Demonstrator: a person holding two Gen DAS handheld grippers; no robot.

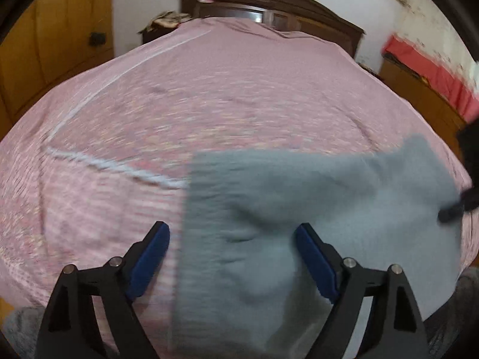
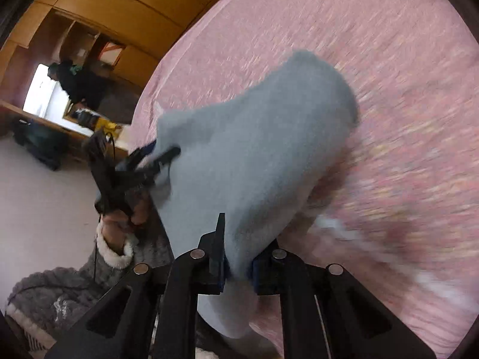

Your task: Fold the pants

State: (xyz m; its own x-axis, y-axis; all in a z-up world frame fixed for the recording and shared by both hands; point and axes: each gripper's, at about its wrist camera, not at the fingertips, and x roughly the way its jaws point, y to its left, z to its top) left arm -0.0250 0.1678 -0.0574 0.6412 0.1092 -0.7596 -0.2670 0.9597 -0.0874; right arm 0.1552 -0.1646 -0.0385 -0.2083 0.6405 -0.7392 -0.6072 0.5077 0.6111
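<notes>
Grey pants (image 2: 254,155) are clamped by the right tool (image 2: 238,264) above the pink bed (image 1: 209,104); the left tool (image 1: 232,254) is spread apart; folding seems unfinished.

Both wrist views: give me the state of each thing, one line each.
Pants: grey, partly lifted off the bed, bunched, not folded flat.
Right gripper: shut on the pants' edge.
Left gripper: open, fingers straddling the pants' edge.
Bed sheet: pink, spread over the bed, lightly wrinkled.
</notes>
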